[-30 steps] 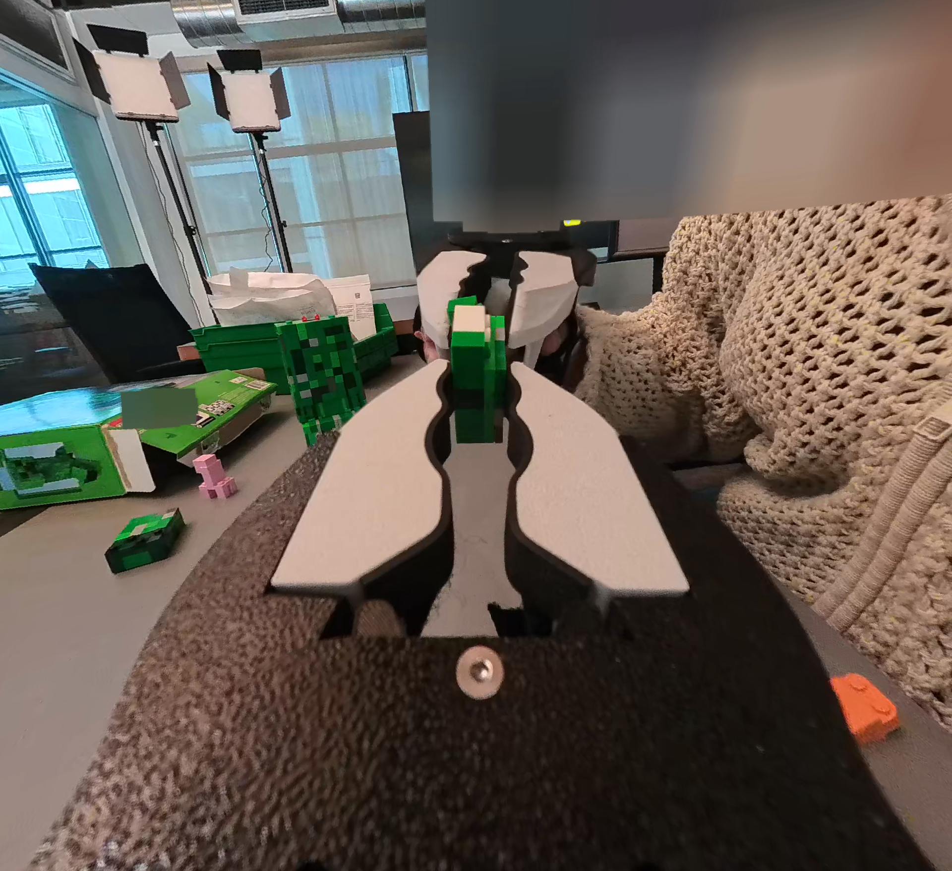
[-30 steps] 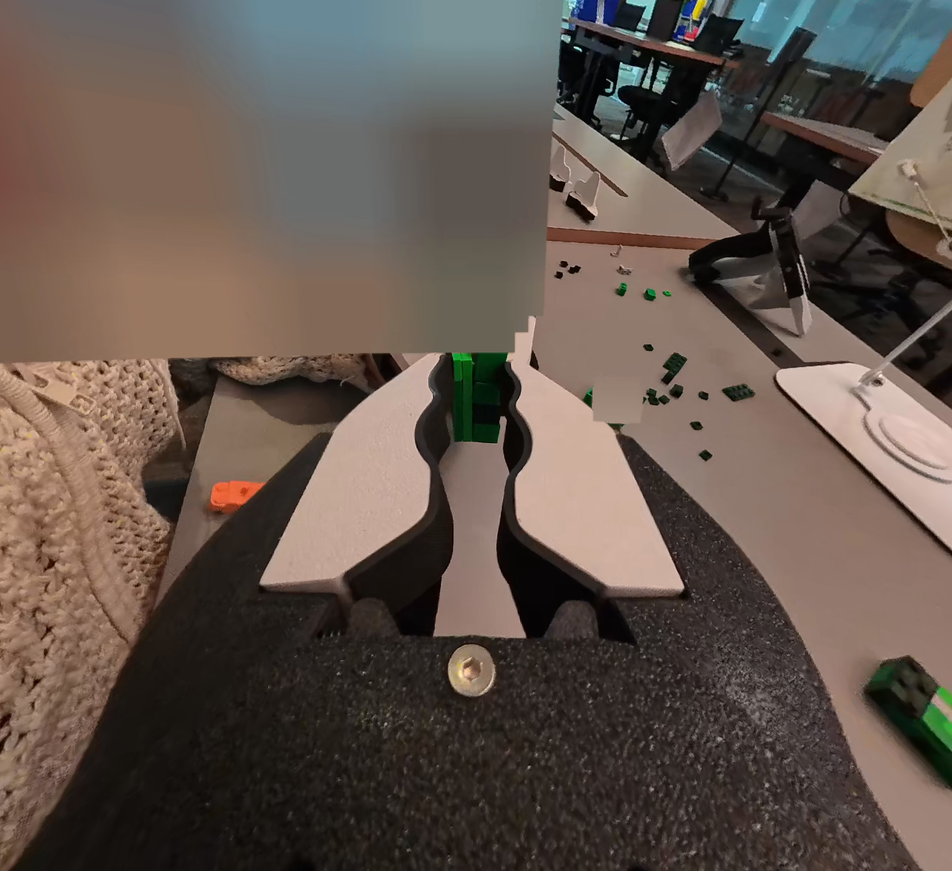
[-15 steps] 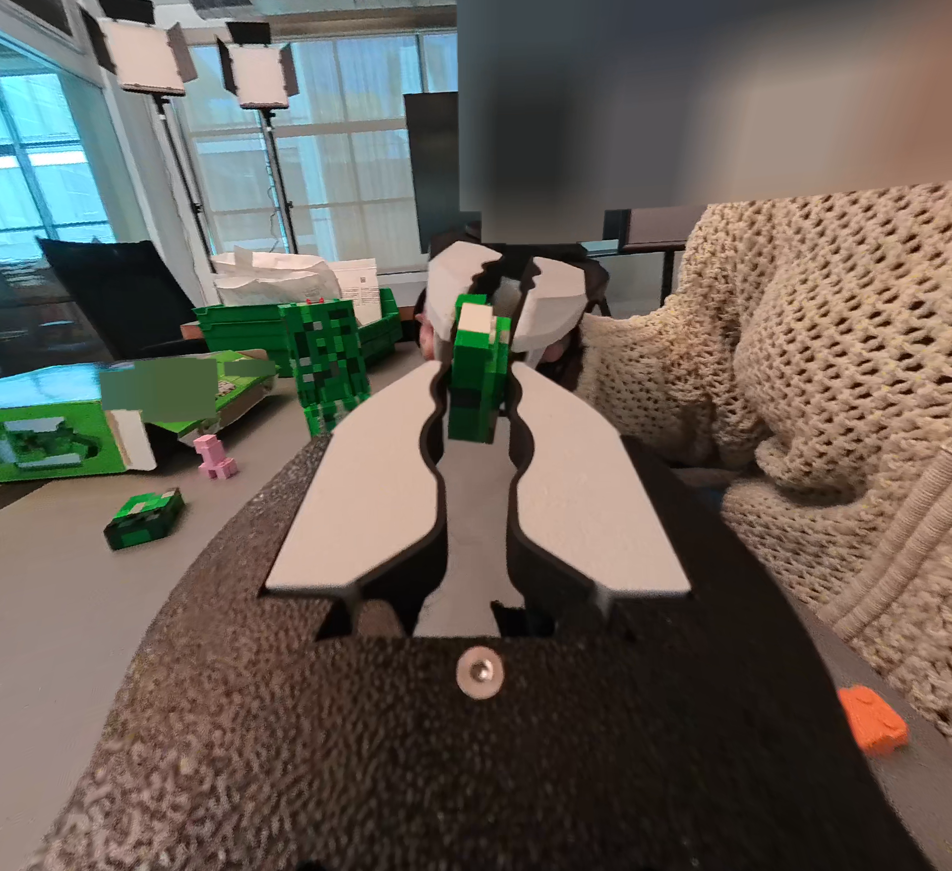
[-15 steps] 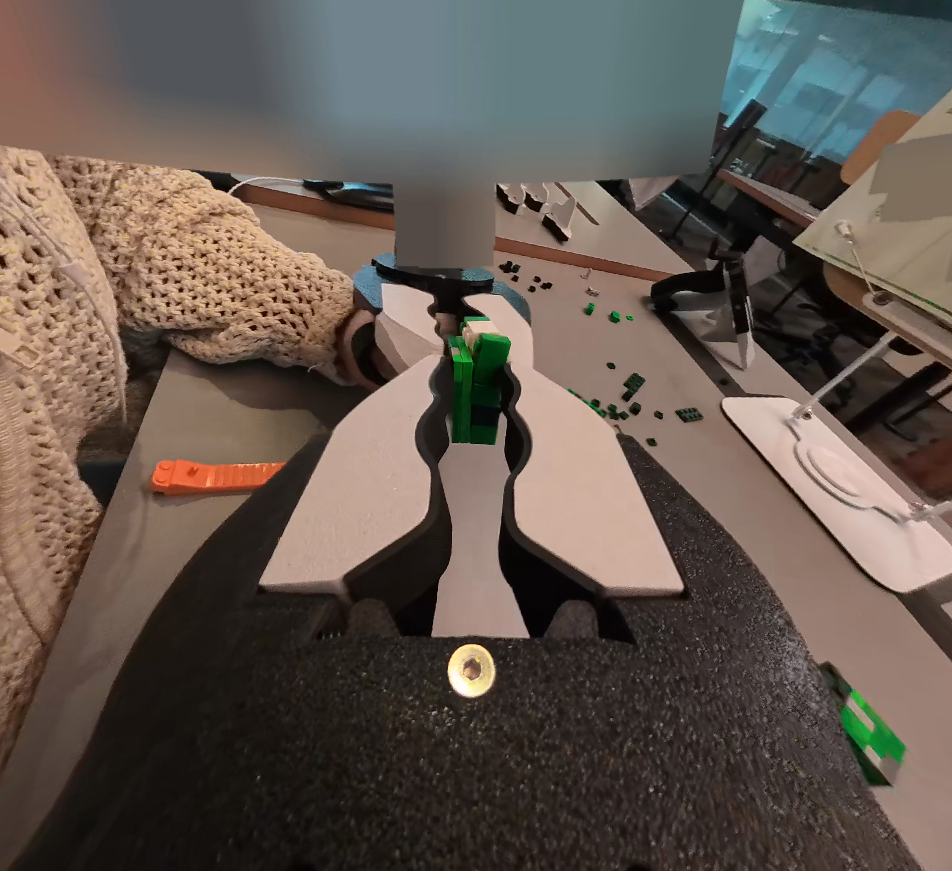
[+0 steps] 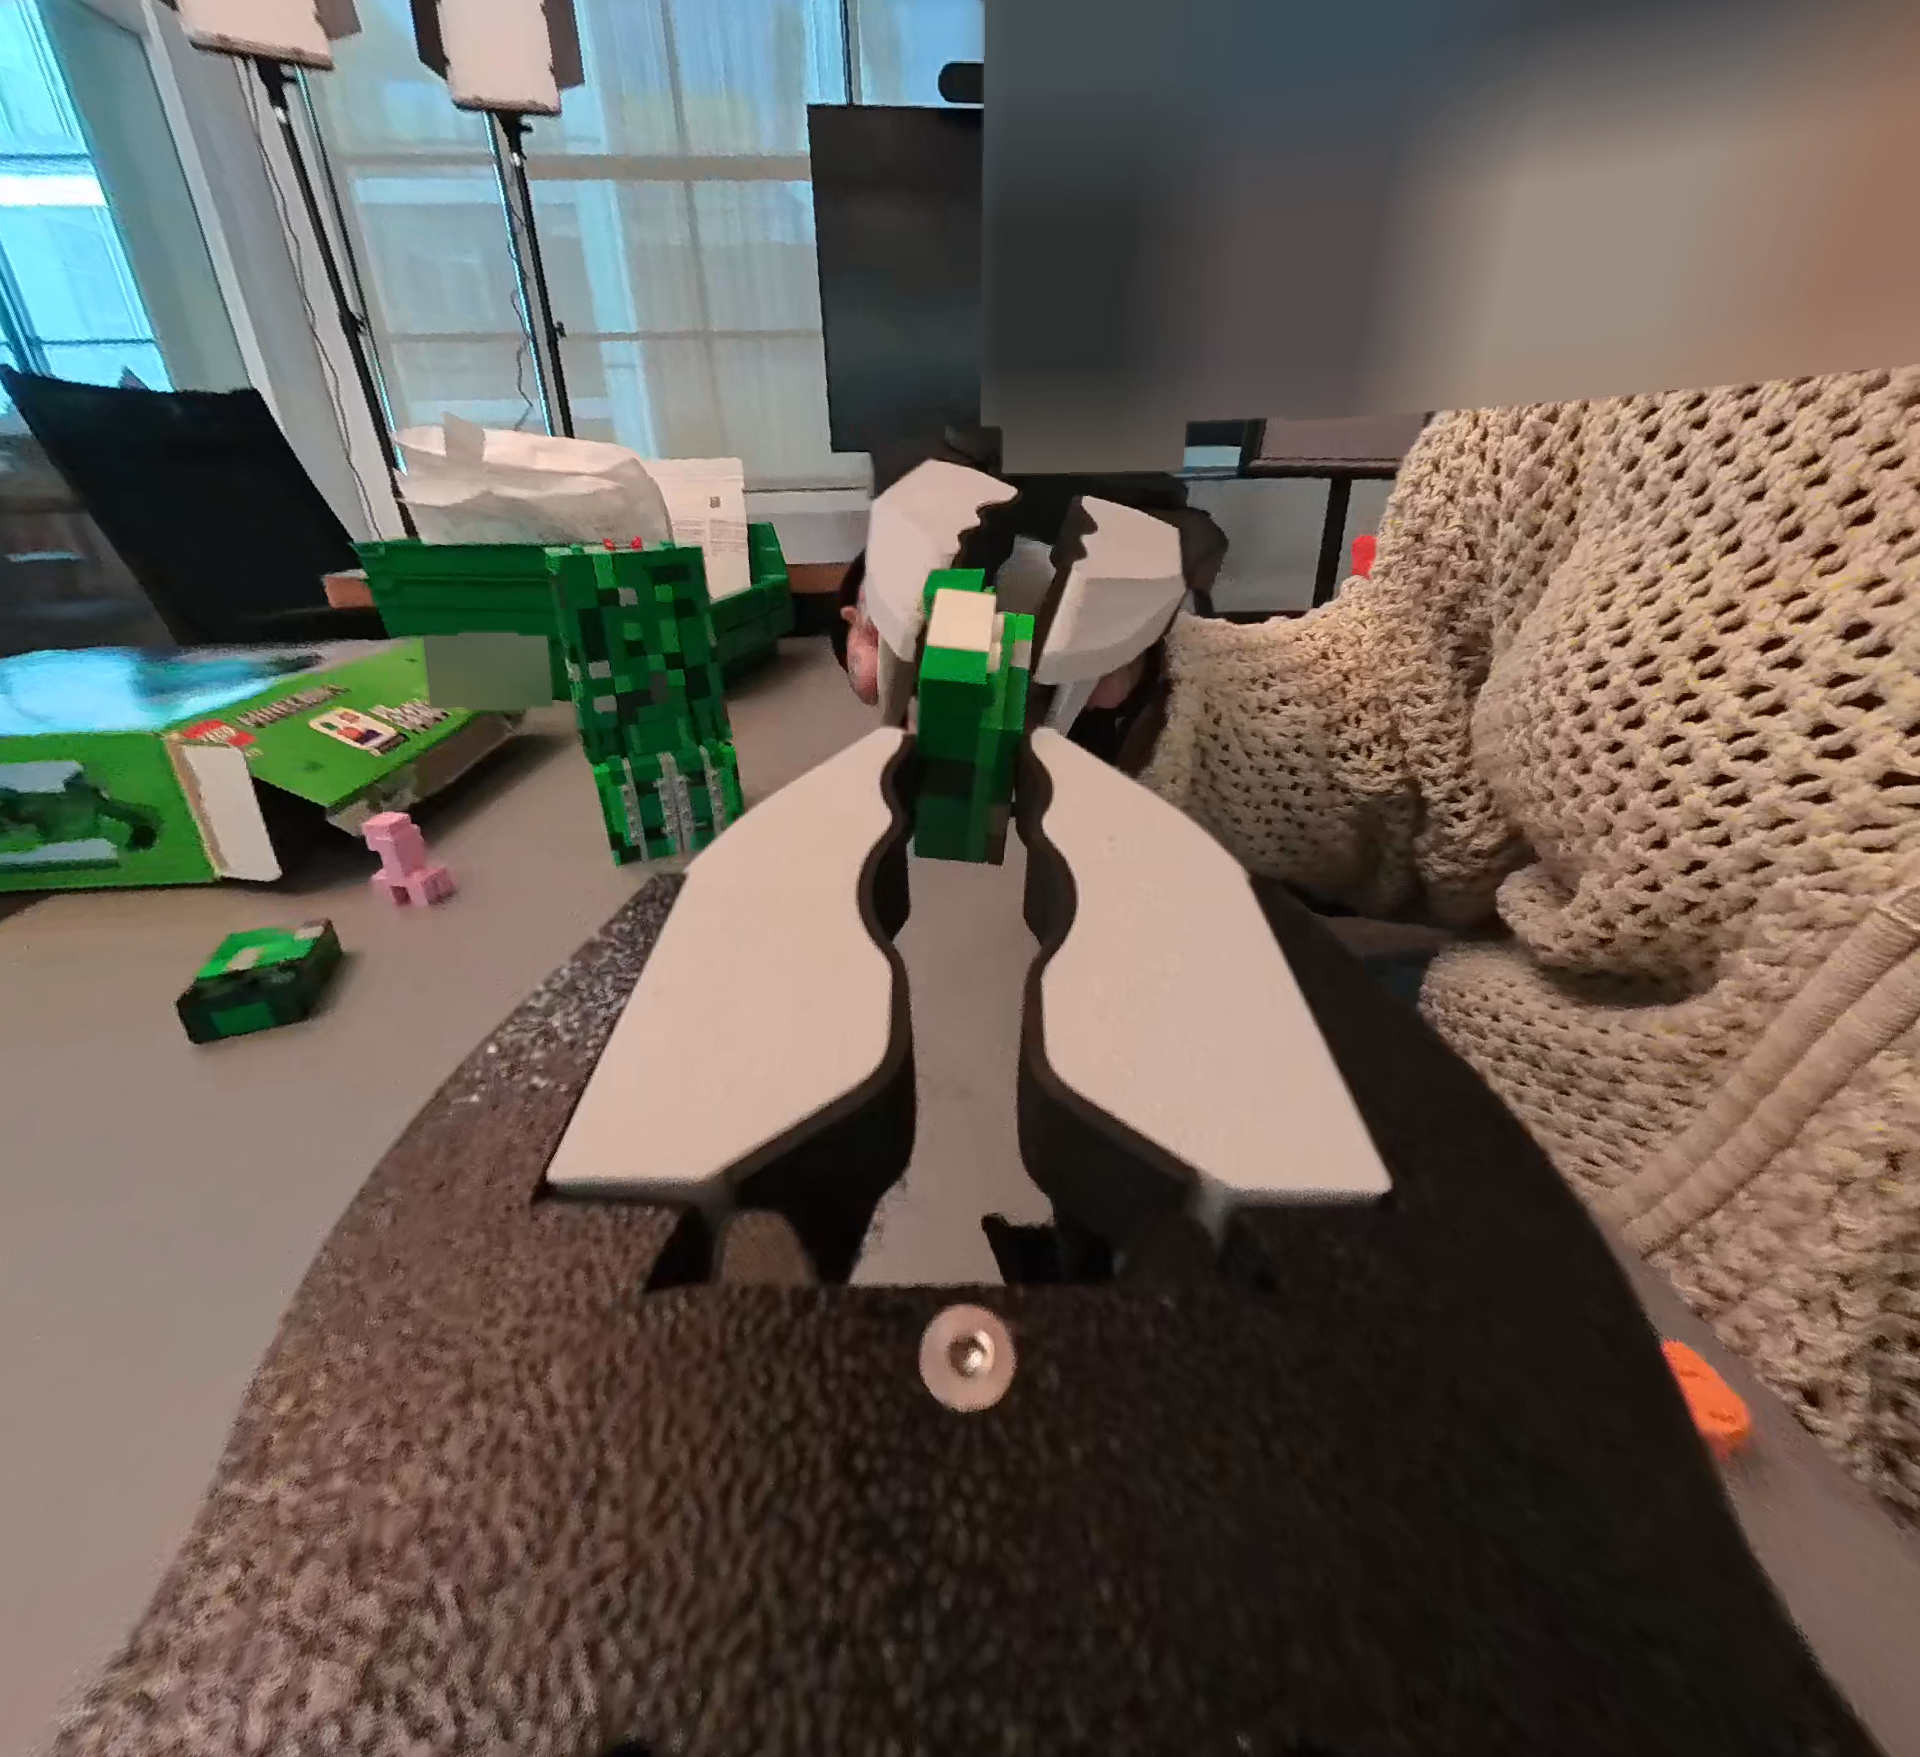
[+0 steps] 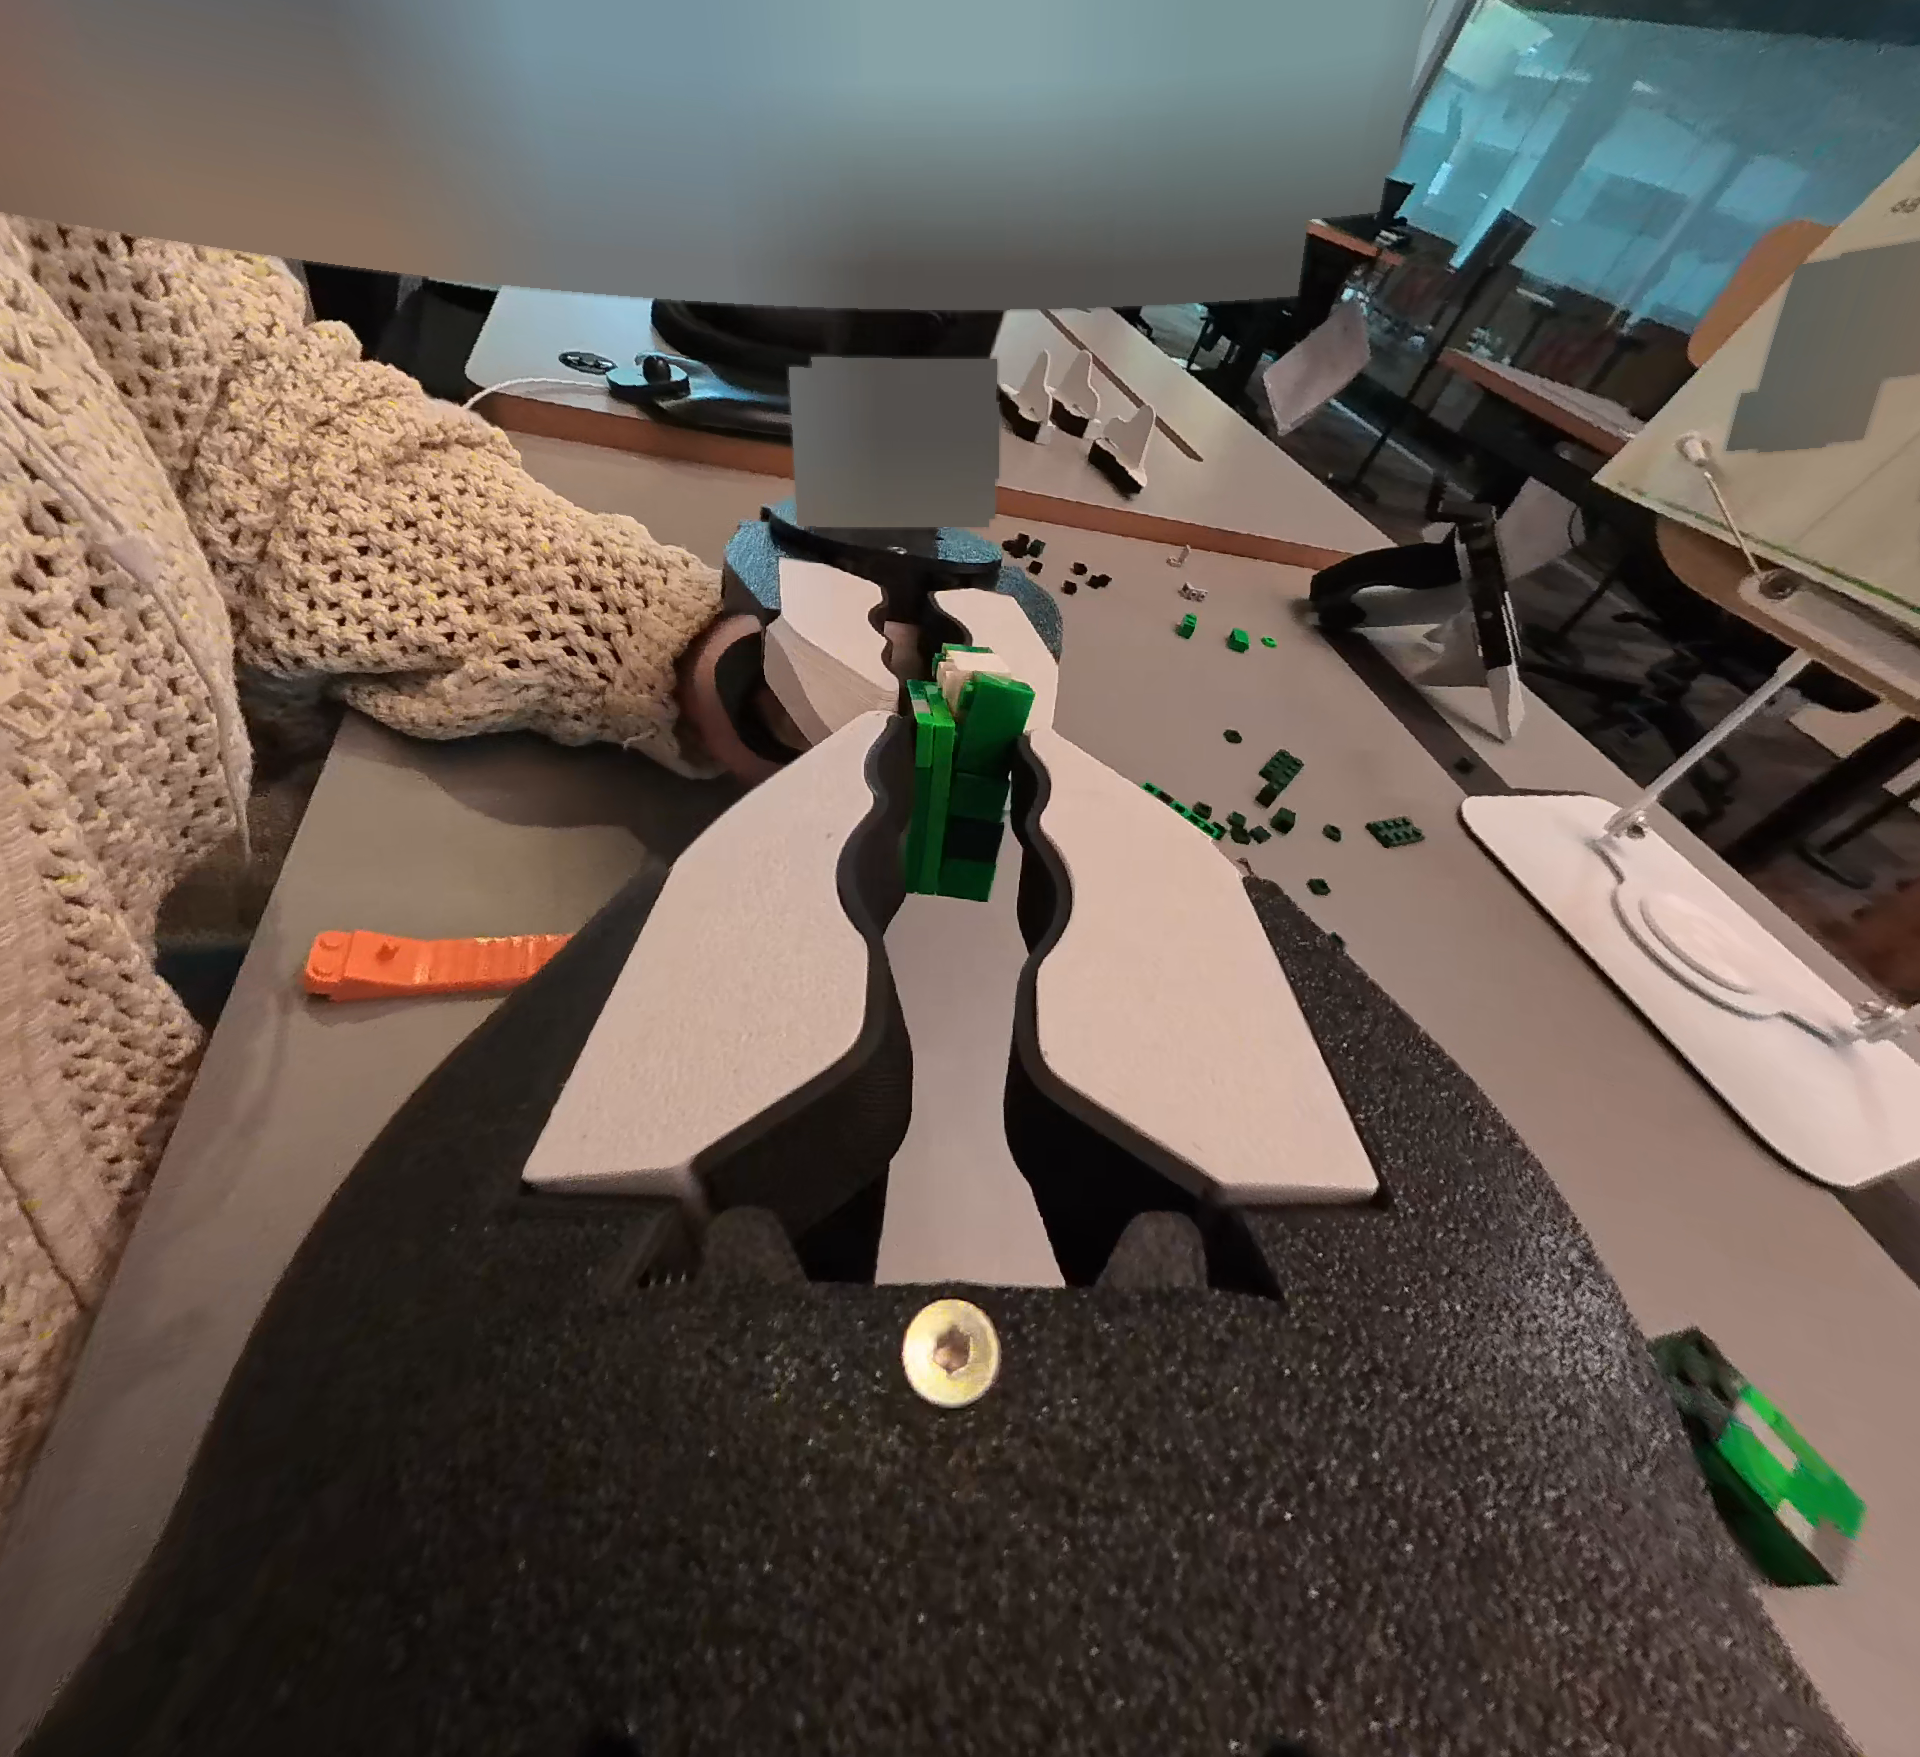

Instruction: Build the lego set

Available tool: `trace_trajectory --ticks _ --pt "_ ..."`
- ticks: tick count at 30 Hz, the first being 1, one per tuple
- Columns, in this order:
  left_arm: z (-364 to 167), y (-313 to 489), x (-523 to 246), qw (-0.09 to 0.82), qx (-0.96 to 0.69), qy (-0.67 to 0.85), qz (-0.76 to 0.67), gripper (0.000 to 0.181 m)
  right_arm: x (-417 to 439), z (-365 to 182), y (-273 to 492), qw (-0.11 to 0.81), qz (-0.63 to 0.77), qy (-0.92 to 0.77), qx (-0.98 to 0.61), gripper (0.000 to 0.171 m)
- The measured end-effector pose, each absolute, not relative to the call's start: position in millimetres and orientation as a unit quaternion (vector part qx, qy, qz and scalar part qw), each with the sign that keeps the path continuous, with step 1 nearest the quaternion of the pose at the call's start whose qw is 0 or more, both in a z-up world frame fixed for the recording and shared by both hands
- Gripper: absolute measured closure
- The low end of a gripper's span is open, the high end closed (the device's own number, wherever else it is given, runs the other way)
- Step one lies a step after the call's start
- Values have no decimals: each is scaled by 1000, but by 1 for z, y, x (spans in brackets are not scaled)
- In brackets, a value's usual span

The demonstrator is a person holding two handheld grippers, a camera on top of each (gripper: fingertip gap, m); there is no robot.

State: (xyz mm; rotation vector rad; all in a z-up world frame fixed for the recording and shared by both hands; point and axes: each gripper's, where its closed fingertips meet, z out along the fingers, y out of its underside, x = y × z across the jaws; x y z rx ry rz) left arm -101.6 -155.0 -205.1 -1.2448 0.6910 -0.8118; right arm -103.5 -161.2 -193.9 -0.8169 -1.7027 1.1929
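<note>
A small green lego assembly with a white top [image 5: 961,751] is held above the grey table [image 5: 156,1188], between both grippers, which face each other. My left gripper [image 5: 961,772] is shut on its near end. My right gripper [image 5: 1023,606] is seen beyond it, closed around the far end. In the right wrist view the same assembly [image 6: 961,793] sits between my right gripper's tips [image 6: 956,772], with the left gripper [image 6: 914,637] and a knitted sleeve [image 6: 416,564] behind.
A green blocky figure [image 5: 649,699], a green box [image 5: 125,772], a pink pig [image 5: 405,860] and a small green block [image 5: 260,980] are on the left. An orange brick separator [image 6: 436,961], several loose green pieces [image 6: 1278,772], a white stand base [image 6: 1683,959] and a green block [image 6: 1766,1489] lie on the right. My left and right fingertips are right by each other. The orange brick separator [image 6: 436,961] is about 15 cm from both grippers' fingertips.
The right wrist view has tipped down, so the left gripper and table now show. Both grippers keep hold of the green assembly. The left gripper has shifted slightly.
</note>
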Motion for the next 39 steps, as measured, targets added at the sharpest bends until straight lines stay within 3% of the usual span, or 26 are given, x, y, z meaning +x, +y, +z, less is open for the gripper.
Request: trace_trajectory --ticks 8,10,12,22,39 --pt "-207 -150 -101 690 -564 296 -344 163 -104 -197 -155 445 485 -675 -333 153" --pt "-206 -151 -100 692 -560 300 -344 154 -104 -199 -154 445 482 -676 -335 153" --pt "-205 -151 -101 698 -556 301 -335 163 -105 -199 -156 437 493 -672 -337 153" --pt "-212 -149 -96 646 -582 282 -405 164 -102 -202 -153 469 463 -693 -293 153" --pt "-206 -157 -99 696 -532 313 -367 165 -105 -198 -161 426 488 -683 -338 154"
